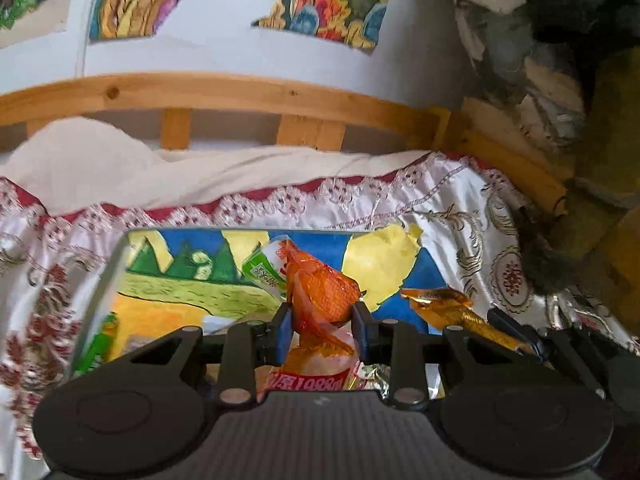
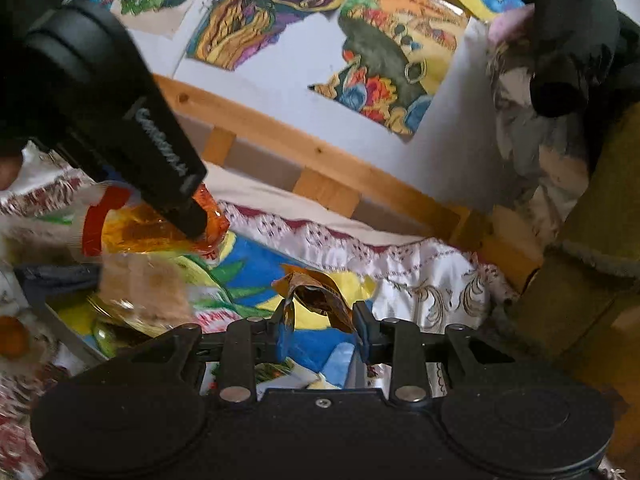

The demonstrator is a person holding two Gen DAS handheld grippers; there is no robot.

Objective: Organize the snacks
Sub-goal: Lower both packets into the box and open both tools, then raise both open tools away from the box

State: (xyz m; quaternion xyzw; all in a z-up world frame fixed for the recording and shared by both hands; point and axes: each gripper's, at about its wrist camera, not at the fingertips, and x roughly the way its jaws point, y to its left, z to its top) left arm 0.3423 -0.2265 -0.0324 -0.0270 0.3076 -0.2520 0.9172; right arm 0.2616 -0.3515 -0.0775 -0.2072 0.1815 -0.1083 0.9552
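Note:
My left gripper (image 1: 322, 312) is shut on an orange snack packet (image 1: 324, 296) and holds it over a tray (image 1: 120, 256) lined with a colourful painted picture. A green and white snack packet (image 1: 264, 270) lies in the tray behind it. My right gripper (image 2: 323, 314) is shut on a golden-brown wrapper (image 2: 316, 296), also seen at the right of the left wrist view (image 1: 452, 308). In the right wrist view the left gripper (image 2: 192, 216) comes in from the upper left with its orange packet (image 2: 160, 228).
The tray rests on a white embroidered cloth (image 1: 460, 216) with a red lace border on a bed. A wooden bed rail (image 1: 240, 92) and a wall with paintings (image 1: 332, 4) stand behind. More packets (image 2: 140, 292) lie at the tray's left. Dark bedding (image 2: 592, 208) sits at right.

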